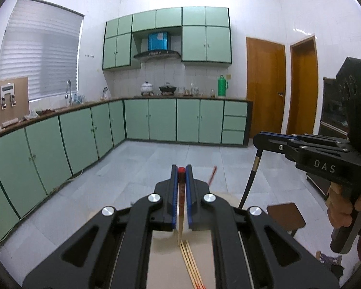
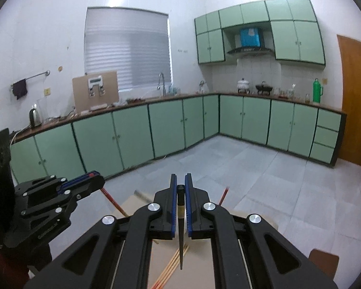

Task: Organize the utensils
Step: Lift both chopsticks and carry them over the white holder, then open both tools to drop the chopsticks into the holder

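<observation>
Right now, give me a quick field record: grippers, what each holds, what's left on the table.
left gripper: shut on wooden chopstick with red end, hanging down
right gripper: shut on black chopstick, tip pointing down
table: wooden chopsticks lying together beneath the grippers
background: green kitchen cabinets, grey tiled floor

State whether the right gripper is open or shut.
Shut. The right gripper has its blue pads closed on a black chopstick, which hangs down between them above the wooden chopsticks lying on the table.
</observation>
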A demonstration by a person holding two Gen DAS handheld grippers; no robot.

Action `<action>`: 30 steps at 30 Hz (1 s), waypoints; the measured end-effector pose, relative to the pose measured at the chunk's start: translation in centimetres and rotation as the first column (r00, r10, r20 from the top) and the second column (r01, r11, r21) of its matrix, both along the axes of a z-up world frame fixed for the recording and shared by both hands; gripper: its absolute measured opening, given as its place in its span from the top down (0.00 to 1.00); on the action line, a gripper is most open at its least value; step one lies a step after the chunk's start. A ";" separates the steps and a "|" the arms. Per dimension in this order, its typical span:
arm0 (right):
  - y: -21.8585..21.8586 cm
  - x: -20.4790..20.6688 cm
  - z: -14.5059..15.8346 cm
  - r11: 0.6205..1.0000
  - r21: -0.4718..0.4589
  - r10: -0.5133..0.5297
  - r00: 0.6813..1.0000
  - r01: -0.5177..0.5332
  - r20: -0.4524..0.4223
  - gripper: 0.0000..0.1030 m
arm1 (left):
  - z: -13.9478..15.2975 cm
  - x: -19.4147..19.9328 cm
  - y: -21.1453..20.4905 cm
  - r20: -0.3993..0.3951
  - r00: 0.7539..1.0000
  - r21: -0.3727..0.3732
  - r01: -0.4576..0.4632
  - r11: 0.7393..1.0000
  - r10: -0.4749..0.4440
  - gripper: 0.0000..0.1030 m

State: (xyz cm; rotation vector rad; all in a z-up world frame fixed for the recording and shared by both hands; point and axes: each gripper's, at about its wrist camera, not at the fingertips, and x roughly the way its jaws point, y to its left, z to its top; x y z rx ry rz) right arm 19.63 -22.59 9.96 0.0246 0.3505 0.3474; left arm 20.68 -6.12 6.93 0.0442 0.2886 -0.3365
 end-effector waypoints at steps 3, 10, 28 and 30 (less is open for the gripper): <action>-0.2 2.2 1.3 0.999 0.027 -0.025 0.999 0.023 0.044 0.94 | 1.0 2.0 0.0 0.013 1.000 -0.019 0.005 1.000 -0.004 0.95; 0.1 8.3 2.7 0.995 0.049 -0.088 0.991 0.083 0.105 0.94 | 2.0 7.8 -1.5 0.046 0.999 -0.017 -0.008 1.000 0.008 0.95; 0.7 17.3 -8.0 0.990 -0.051 -0.134 0.988 0.130 -0.075 0.94 | -7.8 17.7 -1.9 -0.130 0.991 0.064 -0.031 0.997 0.039 0.95; 0.7 17.3 -8.6 0.990 -0.054 -0.134 0.987 0.129 -0.091 0.94 | -8.5 18.0 -1.6 -0.146 0.988 0.068 -0.032 0.997 0.042 0.94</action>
